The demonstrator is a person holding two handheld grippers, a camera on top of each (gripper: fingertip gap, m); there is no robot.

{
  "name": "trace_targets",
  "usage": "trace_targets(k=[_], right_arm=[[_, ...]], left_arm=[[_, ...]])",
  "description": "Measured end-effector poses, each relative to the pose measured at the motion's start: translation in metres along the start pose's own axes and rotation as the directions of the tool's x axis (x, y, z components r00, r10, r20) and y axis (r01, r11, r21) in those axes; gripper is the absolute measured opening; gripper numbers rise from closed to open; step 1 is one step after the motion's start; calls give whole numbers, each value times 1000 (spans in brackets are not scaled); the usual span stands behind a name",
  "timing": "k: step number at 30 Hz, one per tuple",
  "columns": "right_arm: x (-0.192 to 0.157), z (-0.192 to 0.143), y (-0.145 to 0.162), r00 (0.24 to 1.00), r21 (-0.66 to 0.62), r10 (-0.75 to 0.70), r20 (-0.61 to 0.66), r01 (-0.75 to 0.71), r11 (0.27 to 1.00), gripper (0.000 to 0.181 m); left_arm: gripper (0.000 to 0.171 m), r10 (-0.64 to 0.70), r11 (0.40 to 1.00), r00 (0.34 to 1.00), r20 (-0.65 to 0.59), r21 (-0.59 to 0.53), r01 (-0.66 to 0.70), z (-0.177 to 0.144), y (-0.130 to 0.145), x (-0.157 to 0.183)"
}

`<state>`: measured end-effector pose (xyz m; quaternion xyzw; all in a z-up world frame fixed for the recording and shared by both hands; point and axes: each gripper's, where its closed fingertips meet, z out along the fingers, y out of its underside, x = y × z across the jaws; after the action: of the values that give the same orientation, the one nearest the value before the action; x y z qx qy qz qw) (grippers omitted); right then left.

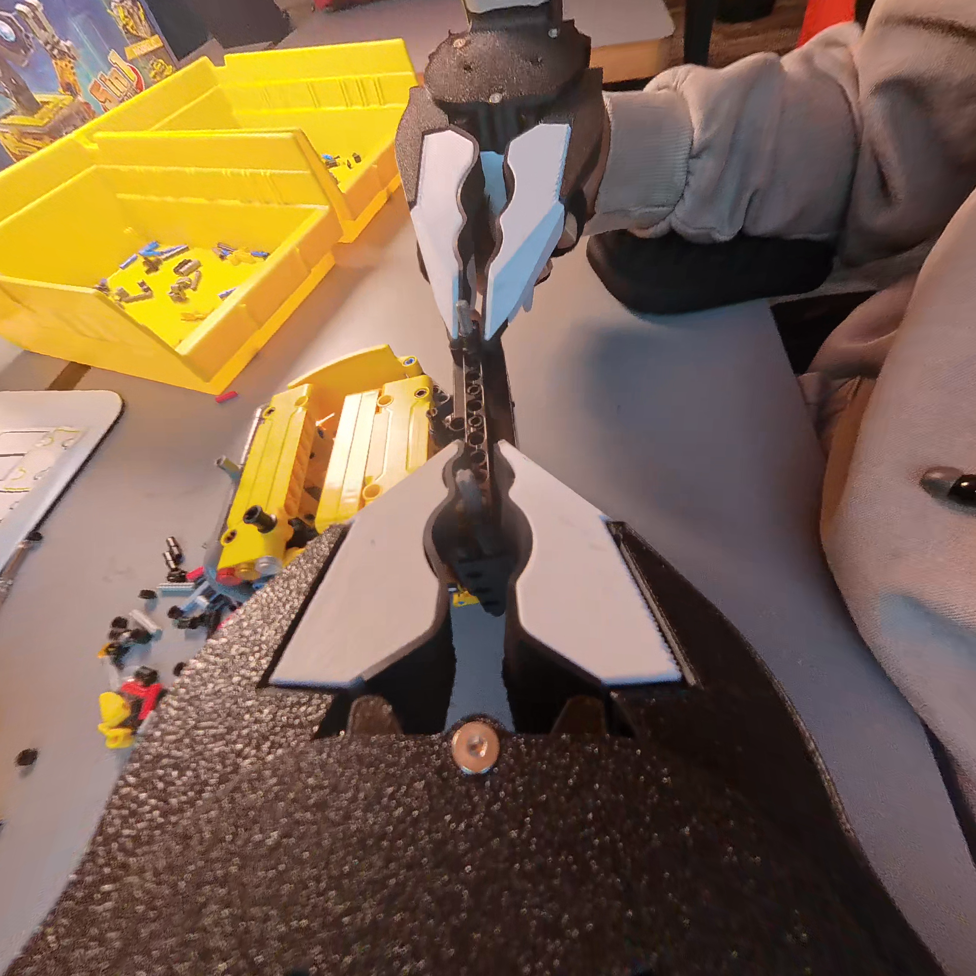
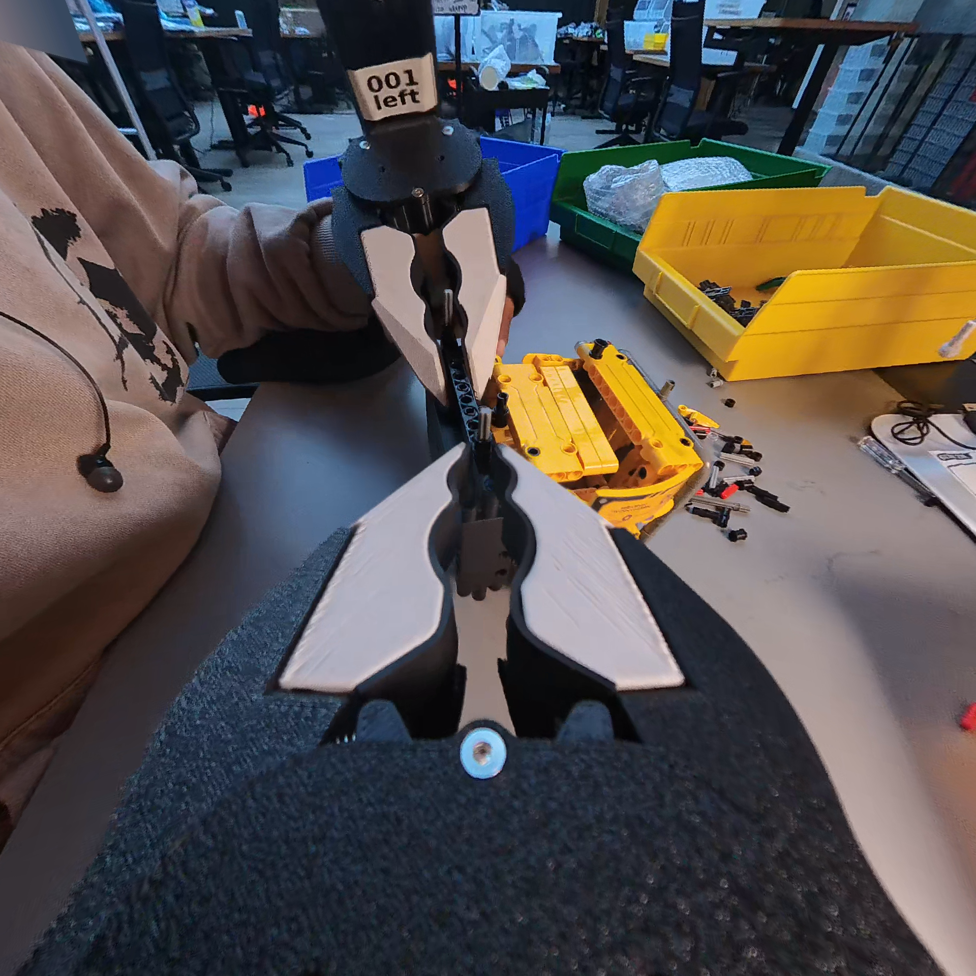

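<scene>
Left gripper (image 1: 478,449), grey fingers on black textured body, was closed narrow on the near end of a long black plastic beam with a row of round holes (image 1: 475,406), in the left wrist view at frame centre. Right gripper (image 1: 470,327), same build, came down from the upper centre of that frame and pinched the far end of the same beam, where a short grey pin (image 1: 461,311) stuck out between its tips. Beam's long axis ran straight from 1 gripper to the other, up the middle of the frame, held above the grey tabletop (image 1: 660,422), so both grippers were equally on it, facing tip to tip.

In the right wrist view the right gripper (image 2: 480,454) sat at frame centre, the left gripper (image 2: 457,391) above it, beam between them.

Just left of the beam in the left wrist view lay a yellow brick-built vehicle body (image 1: 338,459) on the table. Loose small black, red and grey parts (image 1: 158,623) scattered at lower left. Yellow plastic bin with small parts (image 1: 174,274) at upper left. Person's beige sleeve (image 1: 766,158) at upper right
</scene>
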<state>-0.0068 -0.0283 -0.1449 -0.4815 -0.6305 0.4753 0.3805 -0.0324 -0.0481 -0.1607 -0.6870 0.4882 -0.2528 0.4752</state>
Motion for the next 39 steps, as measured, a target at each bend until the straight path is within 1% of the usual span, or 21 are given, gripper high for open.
trace_targets(k=[4,7,8,9,10,12,13,16,19,22,26,30,35,37,39], right_arm=[[-1,-1,-3,1000,22,14,8,-14,1000,5],[-1,-1,-1,1000,16,19,11,-20,1000,8],[-1,-1,0,1000,13,20,12,-21,1000,9],[-1,0,1,1000,10,20,11,-20,1000,10],[-1,0,1,1000,8,18,9,-18,1000,10],[-1,-1,1,1000,6,18,6,-18,1000,10],[0,-1,1,1000,9,16,3,-16,1000,10],[-1,0,-4,1000,20,10,6,-10,1000,9],[0,4,-1,1000,-10,-10,-4,10,1000,8],[1,6,-2,1000,-5,-4,-6,4,1000,6],[0,6,-2,1000,-7,-4,4,4,1000,5],[0,4,-3,1000,-2,-2,6,2,1000,6],[-2,1,-2,1000,5,7,14,-7,1000,5],[-2,1,-2,1000,7,2,12,-2,1000,5],[-2,1,-3,1000,3,-6,11,6,1000,4]], left_arm=[[6,-168,982,980,-103,69,175,-2,-1,-2],[7,-229,965,962,-151,94,245,-3,-2,-3],[12,-228,965,961,-153,95,244,-3,-2,-3],[7,-217,968,965,-146,95,232,-3,-2,-3],[9,-197,972,971,-135,99,211,-3,-3,-3],[23,-149,981,984,-102,111,160,-5,-9,-2],[21,-119,986,990,-73,105,126,-6,-11,-3],[21,-17,999,1000,-2,40,17,0,-14,-4],[14,32,999,999,29,-35,-31,8,-15,-8],[12,62,992,998,5,-114,-61,11,-15,-8],[16,113,968,993,-30,-224,-117,14,-13,-6],[14,100,939,989,-113,-318,-132,22,-8,0],[7,36,939,986,-161,-333,-89,28,-8,0],[7,16,937,987,-161,-343,-71,28,-8,0],[11,-1,934,987,-158,-352,-56,28,-8,1]])
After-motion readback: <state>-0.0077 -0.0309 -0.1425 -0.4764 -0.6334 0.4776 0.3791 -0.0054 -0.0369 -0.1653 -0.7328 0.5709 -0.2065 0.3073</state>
